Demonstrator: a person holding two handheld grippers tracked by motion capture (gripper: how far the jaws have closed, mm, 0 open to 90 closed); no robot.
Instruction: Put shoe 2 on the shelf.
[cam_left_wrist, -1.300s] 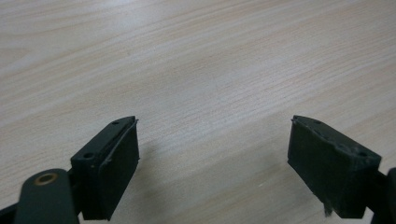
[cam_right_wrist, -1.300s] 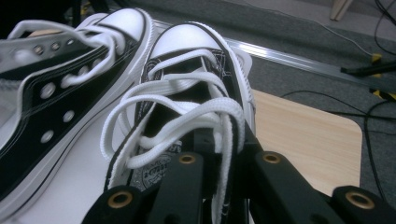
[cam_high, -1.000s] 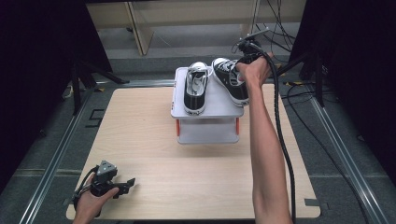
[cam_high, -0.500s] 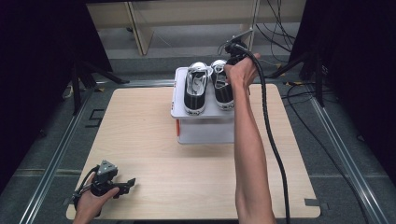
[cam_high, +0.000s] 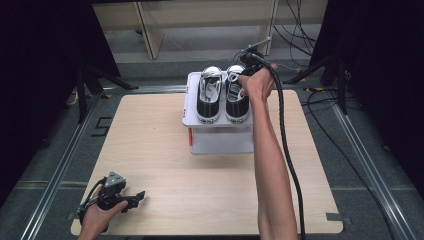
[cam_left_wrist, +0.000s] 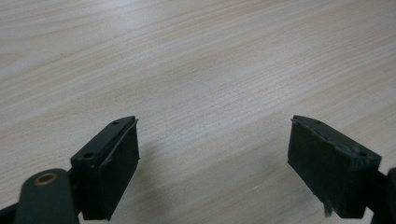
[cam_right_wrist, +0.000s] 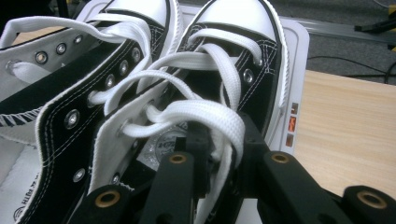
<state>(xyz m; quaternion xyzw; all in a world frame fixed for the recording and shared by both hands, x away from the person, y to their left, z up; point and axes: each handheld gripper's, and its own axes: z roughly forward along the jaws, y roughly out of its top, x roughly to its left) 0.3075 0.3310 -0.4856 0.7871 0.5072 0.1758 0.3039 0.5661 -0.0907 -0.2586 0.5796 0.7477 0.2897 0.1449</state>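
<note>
Two black-and-white high-top sneakers stand side by side on a white box (cam_high: 220, 139) at the table's far middle, toes pointing away. My right gripper (cam_high: 243, 76) reaches over the right sneaker (cam_high: 237, 102) from above. In the right gripper view its jaws (cam_right_wrist: 224, 140) are shut on that sneaker's white tongue and lace (cam_right_wrist: 205, 119). The left sneaker (cam_high: 209, 97) sits untouched beside it (cam_right_wrist: 60, 79). My left gripper (cam_high: 134, 198) rests low at the table's near left corner, its jaws wide open (cam_left_wrist: 212, 154) over bare wood.
The wooden table (cam_high: 150, 150) stretches wide between the box and my left hand. A thick black cable (cam_high: 286, 145) trails from the right gripper along the forearm. Metal rails (cam_high: 55, 170) and dark floor flank the table.
The right gripper has swung the right sneaker to the left and straightened it, so it now stands parallel against the left sneaker on the box. The left gripper has stayed put.
</note>
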